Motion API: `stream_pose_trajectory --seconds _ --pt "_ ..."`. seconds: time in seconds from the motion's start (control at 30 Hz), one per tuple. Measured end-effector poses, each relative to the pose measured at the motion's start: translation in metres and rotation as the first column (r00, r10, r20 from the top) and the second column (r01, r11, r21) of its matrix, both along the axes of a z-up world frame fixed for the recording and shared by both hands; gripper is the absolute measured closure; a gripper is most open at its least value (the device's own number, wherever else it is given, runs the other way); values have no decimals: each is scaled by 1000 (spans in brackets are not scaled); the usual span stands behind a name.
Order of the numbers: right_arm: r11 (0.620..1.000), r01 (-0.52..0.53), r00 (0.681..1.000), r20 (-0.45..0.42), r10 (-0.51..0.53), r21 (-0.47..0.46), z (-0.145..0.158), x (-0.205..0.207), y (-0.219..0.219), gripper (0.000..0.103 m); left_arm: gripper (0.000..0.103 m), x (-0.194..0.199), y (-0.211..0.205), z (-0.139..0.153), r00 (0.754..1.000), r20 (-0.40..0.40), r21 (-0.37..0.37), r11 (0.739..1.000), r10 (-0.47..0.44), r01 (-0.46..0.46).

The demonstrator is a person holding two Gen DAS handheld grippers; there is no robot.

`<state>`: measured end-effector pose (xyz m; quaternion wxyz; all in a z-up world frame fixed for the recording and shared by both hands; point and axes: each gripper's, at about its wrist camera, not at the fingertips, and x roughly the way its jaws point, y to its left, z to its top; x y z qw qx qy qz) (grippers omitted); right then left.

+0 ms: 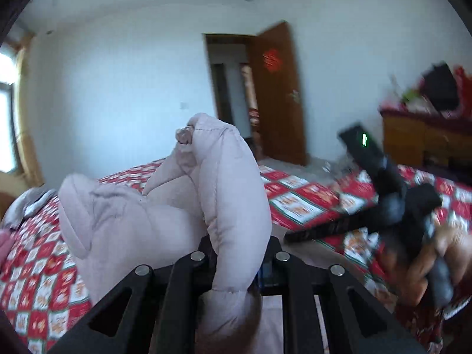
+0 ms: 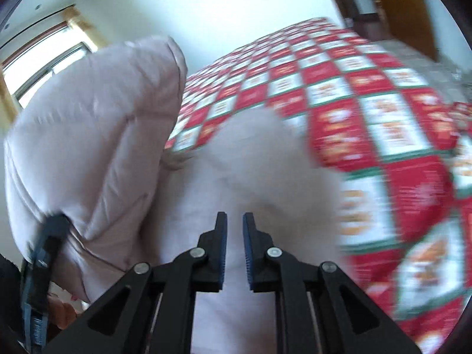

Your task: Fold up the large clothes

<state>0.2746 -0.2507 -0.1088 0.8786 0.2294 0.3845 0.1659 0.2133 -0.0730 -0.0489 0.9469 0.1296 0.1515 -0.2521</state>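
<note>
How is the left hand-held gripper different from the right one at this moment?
The left hand-held gripper is shut on the padded pink coat and holds a fold of it up; the right hand-held gripper is open and holds nothing. The left one points across the room, the right one down at the coat. Both are black.

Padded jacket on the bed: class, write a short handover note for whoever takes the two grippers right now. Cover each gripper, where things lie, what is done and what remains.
Left gripper: shut on a padded fold of the pale pink jacket, lifted above the bed.
Right gripper: open, holding nothing, fingers slightly apart, pointing at the jacket's lower part lying on the red checked bedspread.
Done: one part of the jacket is picked up; no neat fold shows yet.
Left: probably grasp a second point with the right gripper, spread the jacket flat, then fold it.
</note>
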Motion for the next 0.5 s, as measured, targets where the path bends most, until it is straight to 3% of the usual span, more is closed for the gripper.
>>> stream_pose_trajectory --seconds 0.2,0.27,0.33,0.4,0.5 --pt "996 91 995 -35 -91 -10 -11 -8 -50 87 89 0 -52 -44 996 -36 160 983 -84 89" --pt "994 104 993 -55 -102 22 -11 -5 -61 76 89 -3 -67 -62 994 -44 226 968 -104 111" --pt "987 106 994 -41 -101 123 -8 -6 -72 41 89 -6 -76 -76 992 -53 270 955 -115 125" --pt "975 76 997 -18 -74 207 -1 0 -76 29 89 -8 -81 -88 991 -55 293 947 -122 133" --pt "983 23 1000 9 -25 181 14 17 -55 29 89 -12 -85 -99 989 -59 309 940 -136 147"
